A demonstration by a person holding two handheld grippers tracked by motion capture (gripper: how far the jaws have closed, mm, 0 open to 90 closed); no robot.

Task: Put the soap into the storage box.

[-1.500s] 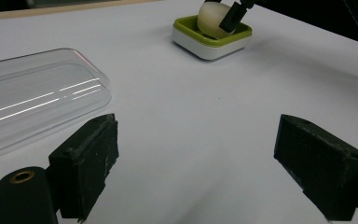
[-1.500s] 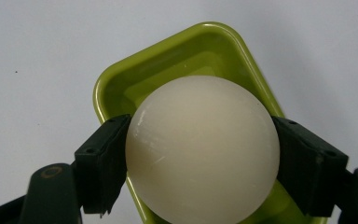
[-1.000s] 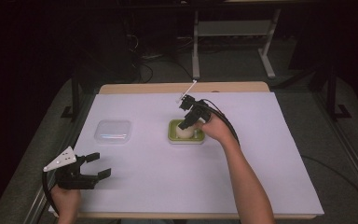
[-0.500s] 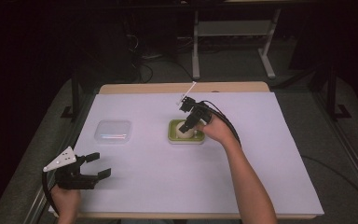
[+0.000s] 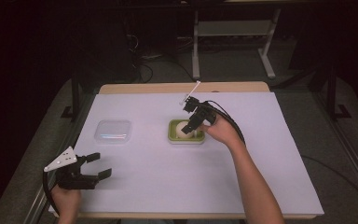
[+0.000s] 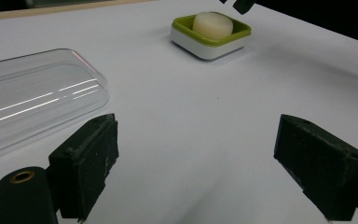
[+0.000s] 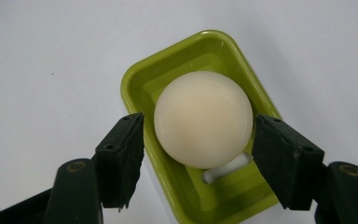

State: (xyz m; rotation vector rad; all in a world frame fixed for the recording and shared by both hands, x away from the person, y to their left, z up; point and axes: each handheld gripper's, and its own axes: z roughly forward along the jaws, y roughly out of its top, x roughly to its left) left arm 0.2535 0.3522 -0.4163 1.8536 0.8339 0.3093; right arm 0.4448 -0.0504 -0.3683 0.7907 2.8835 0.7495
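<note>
Right gripper view: the round soap sits in the green dish between the right claw's just-parted jaws, gaps either side.

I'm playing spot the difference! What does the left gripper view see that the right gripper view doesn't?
Left gripper view: a clear plastic box lying on the white table, seen past the left gripper's wide-open jaws. Right gripper view: a small white peg peeking out by the soap, and the right gripper, whose jaws have just been opening with the soap between them. Both: the green dish holding the round cream soap.
</note>
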